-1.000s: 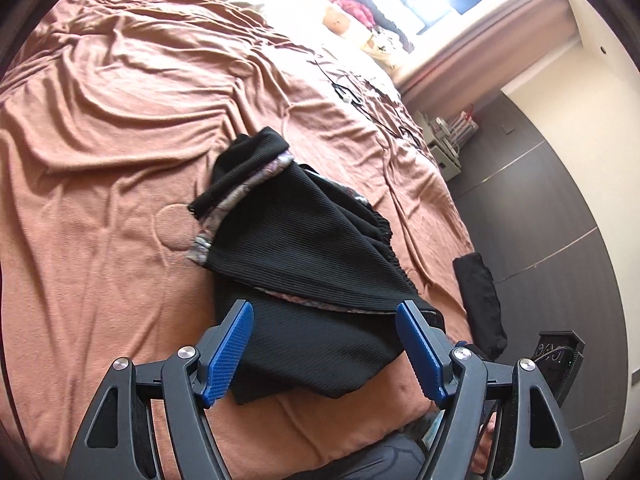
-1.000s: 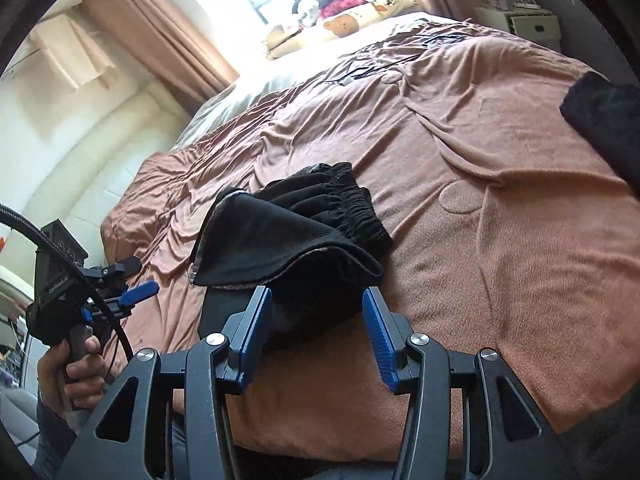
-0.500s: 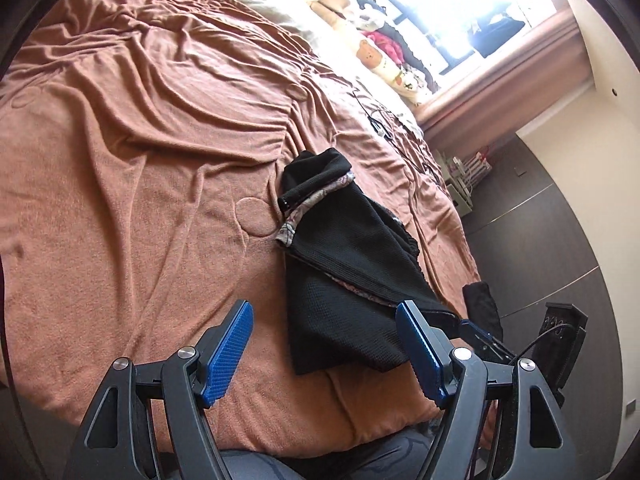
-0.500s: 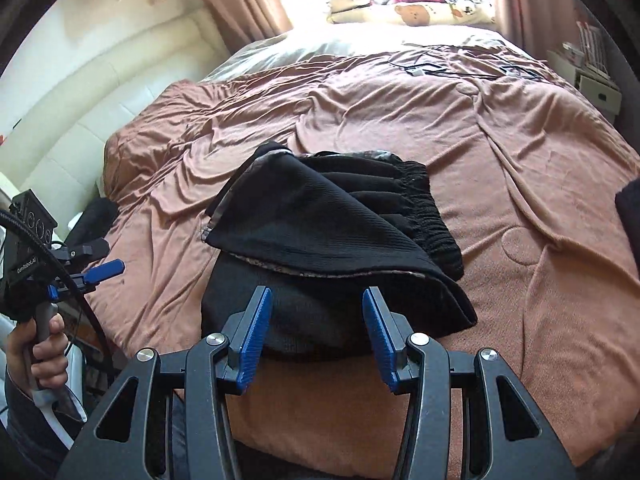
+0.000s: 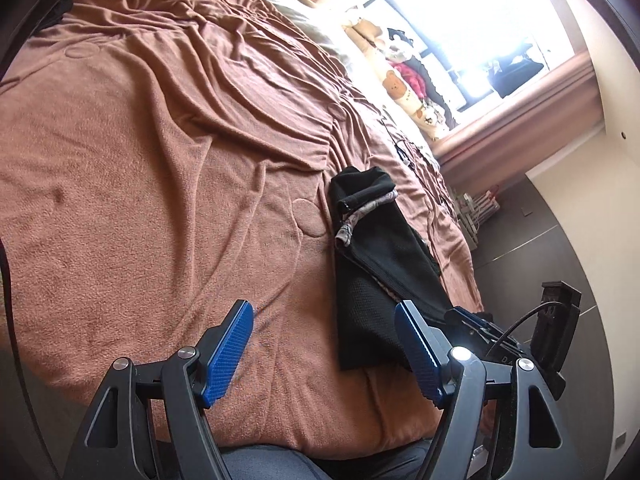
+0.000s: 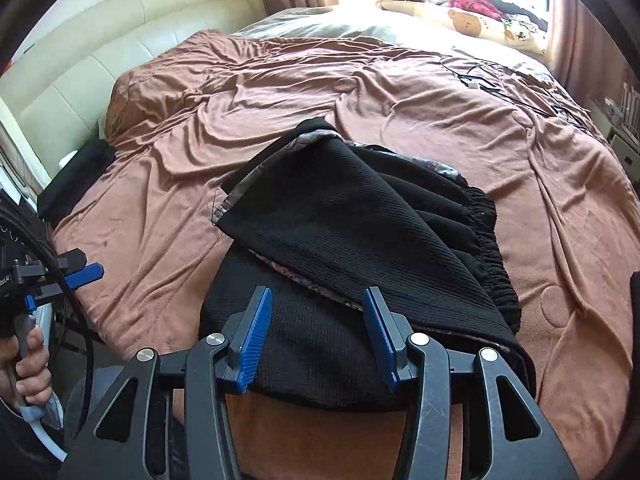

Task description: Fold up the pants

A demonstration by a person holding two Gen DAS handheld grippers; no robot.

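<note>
Black pants (image 6: 360, 248) lie folded in a loose heap near the front edge of the brown bed cover (image 6: 360, 88). A patterned lining shows along one folded edge, and the elastic waistband sits on the right. My right gripper (image 6: 316, 328) is open and empty, just above the near end of the pants. In the left wrist view the pants (image 5: 376, 264) lie to the right of my left gripper (image 5: 326, 346), which is open and empty over bare bed cover (image 5: 160, 160). The right gripper's blue tip (image 5: 472, 320) shows beside the pants there.
A cream headboard (image 6: 100, 48) runs along the left of the bed. Pillows and soft toys (image 6: 468, 12) lie by the window at the far end. Cables (image 6: 480, 80) lie on the far cover. A dark cloth (image 6: 76, 176) sits at the bed's left edge.
My left gripper has swung left, away from the pants, which now sit to its right. My right gripper has moved closer, over the near end of the pants. Both stayed open.
</note>
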